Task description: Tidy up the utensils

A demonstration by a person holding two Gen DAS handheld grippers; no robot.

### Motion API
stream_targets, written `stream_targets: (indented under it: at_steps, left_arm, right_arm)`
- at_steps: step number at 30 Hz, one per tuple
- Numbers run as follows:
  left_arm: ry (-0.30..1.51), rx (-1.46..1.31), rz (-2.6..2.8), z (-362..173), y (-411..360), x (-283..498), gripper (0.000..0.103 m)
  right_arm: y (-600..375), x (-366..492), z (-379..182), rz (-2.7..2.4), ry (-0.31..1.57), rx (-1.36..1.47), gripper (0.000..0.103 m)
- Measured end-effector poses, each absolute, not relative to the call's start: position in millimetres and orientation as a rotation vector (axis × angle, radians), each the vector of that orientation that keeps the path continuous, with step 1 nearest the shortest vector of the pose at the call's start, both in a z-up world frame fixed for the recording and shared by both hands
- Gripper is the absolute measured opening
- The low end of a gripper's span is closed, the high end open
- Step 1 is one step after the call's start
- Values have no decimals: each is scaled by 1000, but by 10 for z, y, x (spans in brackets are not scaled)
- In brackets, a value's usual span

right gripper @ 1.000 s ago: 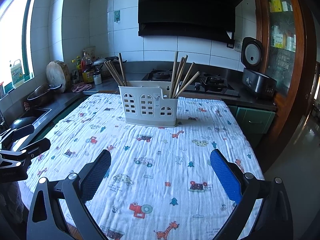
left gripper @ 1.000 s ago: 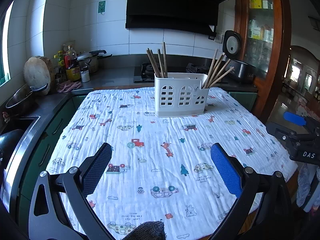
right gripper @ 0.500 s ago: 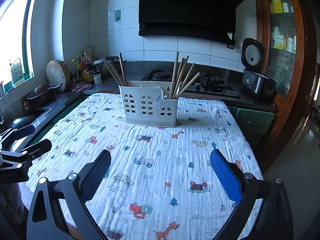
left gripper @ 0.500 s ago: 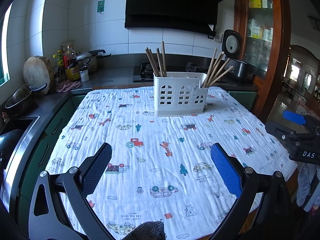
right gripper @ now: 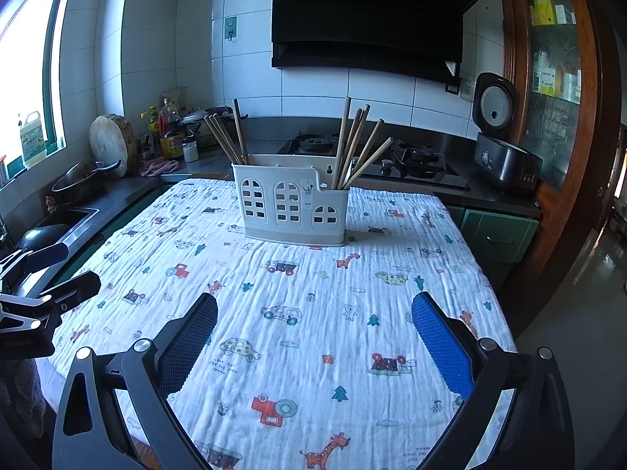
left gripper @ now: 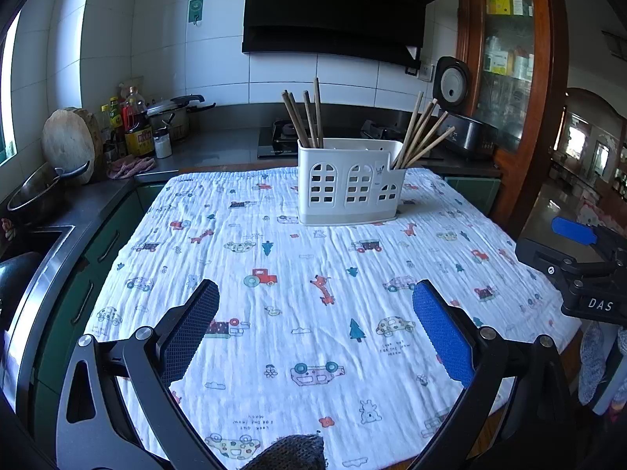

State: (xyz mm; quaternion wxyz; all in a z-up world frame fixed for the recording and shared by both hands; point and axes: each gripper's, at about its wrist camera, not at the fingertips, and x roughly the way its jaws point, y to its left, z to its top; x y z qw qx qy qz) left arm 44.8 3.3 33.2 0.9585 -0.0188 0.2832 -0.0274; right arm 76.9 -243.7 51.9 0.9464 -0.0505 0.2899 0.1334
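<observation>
Writing: "DAS" in white letters sits on the black body of the right gripper [left gripper: 588, 270] where it pokes into the left wrist view; faint print on the other tool's body in the right wrist view is too small to read. Small lines of text are printed on the cloth, mirrored or blurred, so I can't make them out.
Labels: a yellow label on a dark sauce bottle [right gripper: 171, 139] by the wall, unreadable; a small sticker on the holder's front, also unreadable.
Utensil holder [right gripper: 292, 205]: white plastic, with arched window cut-outs, standing upright at the far middle of the table.
Chopsticks: one bunch [right gripper: 225, 137] leans left in the holder's left compartment, another bunch [right gripper: 358, 145] fans right in the right compartment.
Left gripper [left gripper: 315, 325]: jaws spread wide, nothing between the pads, hovering over the near edge of the cloth.
Right gripper: jaws wide apart as well, holding nothing, above the near right part of the table.
Surface: a white crinkled tablecloth [right gripper: 313, 297] printed with cars, giraffes, trees and tractors.
Room: a tiled kitchen with a black range hood [right gripper: 368, 23], gas hob [right gripper: 419, 156], open rice cooker [right gripper: 501, 137], round wooden chopping board [right gripper: 111, 143] and a wooden glass-front cabinet [right gripper: 556, 58].
</observation>
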Motion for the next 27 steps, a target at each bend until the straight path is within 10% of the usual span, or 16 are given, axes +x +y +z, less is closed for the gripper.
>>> stream_targets:
  at_steps: [27]
  left_arm:
    - [576,-65,-87,329,70,439,98]
  right_arm:
    - [-2433,772,488,274,593,-103,96]
